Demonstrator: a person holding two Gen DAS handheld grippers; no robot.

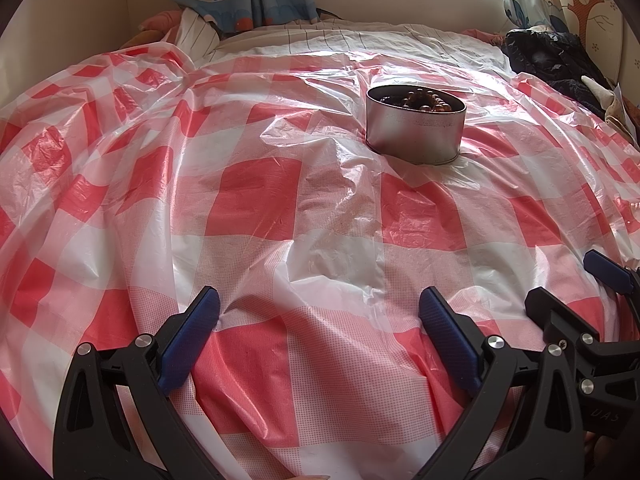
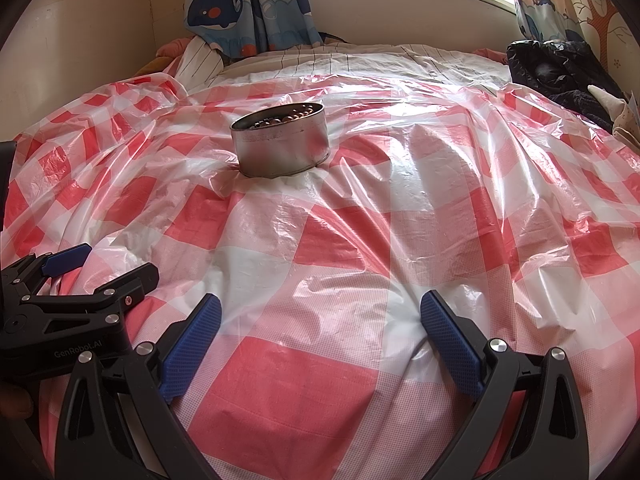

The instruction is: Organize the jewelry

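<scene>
A round metal tin (image 1: 416, 130) sits on the red-and-white checked plastic sheet (image 1: 256, 208) spread over the bed, brown beads (image 1: 428, 102) heaped inside it. The left gripper (image 1: 320, 320) and right gripper (image 2: 320, 324) hover low over the sheet, well short of the tin, both with their 2 blue-padded fingers spread wide and holding nothing.

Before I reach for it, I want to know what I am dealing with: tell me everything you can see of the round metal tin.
The tin is a low round can of dull silvery metal with straight sides and no lid. It stands upright and alone on the crinkled red-and-white checked plastic sheet, pressing a slight dent into it. Brown glossy beads, apparently strung, fill it near the rim. Neither gripper touches it.
</scene>
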